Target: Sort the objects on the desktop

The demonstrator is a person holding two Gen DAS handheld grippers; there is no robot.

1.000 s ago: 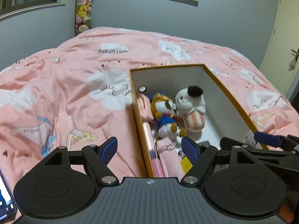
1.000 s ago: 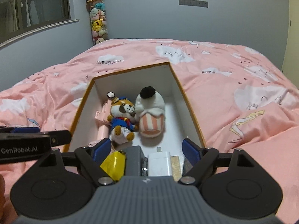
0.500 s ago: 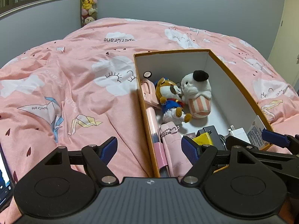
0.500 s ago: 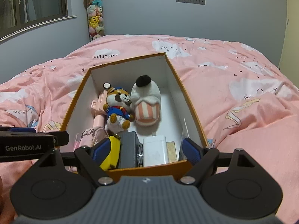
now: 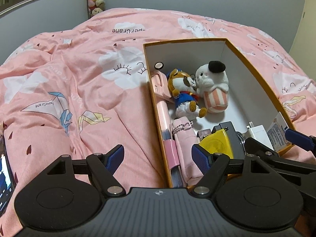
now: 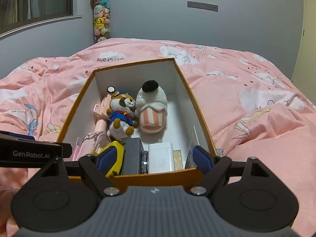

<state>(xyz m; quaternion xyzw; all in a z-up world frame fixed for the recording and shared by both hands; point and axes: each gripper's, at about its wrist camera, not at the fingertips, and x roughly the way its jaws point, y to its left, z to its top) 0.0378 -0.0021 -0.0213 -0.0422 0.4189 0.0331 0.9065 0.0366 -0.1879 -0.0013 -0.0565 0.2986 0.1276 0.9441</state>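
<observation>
The sorting is looking nearly finished: the orange cardboard box (image 6: 199,108) is sitting on the pink bed quilt (image 5: 83,83) and holding everything in sight. A fox plush (image 6: 121,114) and a white striped plush (image 6: 152,110) are lying side by side in the middle, a pink selfie stick (image 5: 161,90) is running along the left wall, and a yellow tape measure (image 5: 216,144), grey adapter (image 6: 132,156) and white charger (image 6: 161,157) are crowding the near end. Both the left claw (image 5: 158,158) and right claw (image 6: 154,158) are hanging wide and empty at the box's near end. Nothing loose is showing on the quilt.
</observation>
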